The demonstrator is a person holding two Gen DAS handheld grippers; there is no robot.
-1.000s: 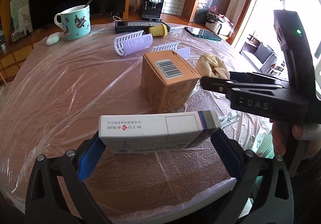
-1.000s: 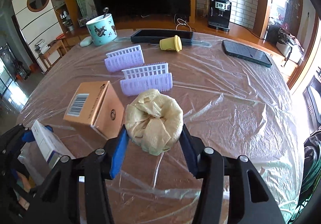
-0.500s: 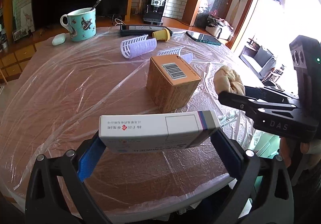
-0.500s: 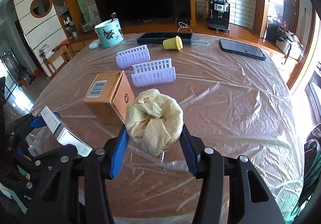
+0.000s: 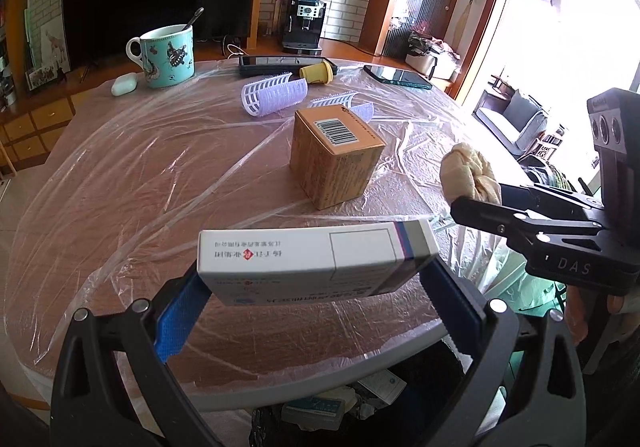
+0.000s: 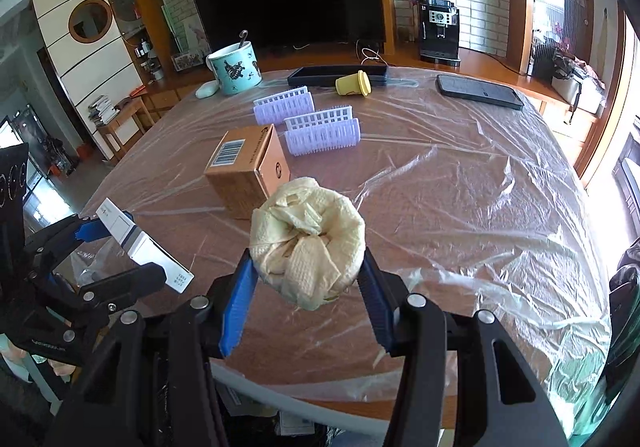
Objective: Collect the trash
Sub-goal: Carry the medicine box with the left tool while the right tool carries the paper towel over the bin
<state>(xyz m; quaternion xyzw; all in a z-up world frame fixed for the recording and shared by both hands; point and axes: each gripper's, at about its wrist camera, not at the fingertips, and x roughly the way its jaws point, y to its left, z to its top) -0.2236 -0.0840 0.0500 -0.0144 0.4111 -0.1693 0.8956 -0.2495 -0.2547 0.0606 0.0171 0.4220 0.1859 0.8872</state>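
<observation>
The white carton (image 5: 316, 261) sat crosswise between the blue pads of the left tongs (image 5: 316, 287), above the near edge of the worktop (image 5: 120, 183). The crumpled paper wad (image 6: 307, 243) sat between the blue pads of the right tongs (image 6: 308, 287), also over the near edge, toward the near right corner in the left wrist view.

Below the near edge, a container with discarded packaging (image 5: 320, 409) was largely masked by the left tongs' frame; its outline could not be made out. The printing on the carton was too blurred to read. A hand (image 5: 580, 311) under the right tongs was cut off by the tool body.

The left tongs stood wide, both pads pressed on the carton ends. The right tongs stood partly closed, both pads pressed on the wad sides. A brown box (image 5: 334, 157) remained on the plastic-covered worktop, near its centre, touched by neither tool.
</observation>
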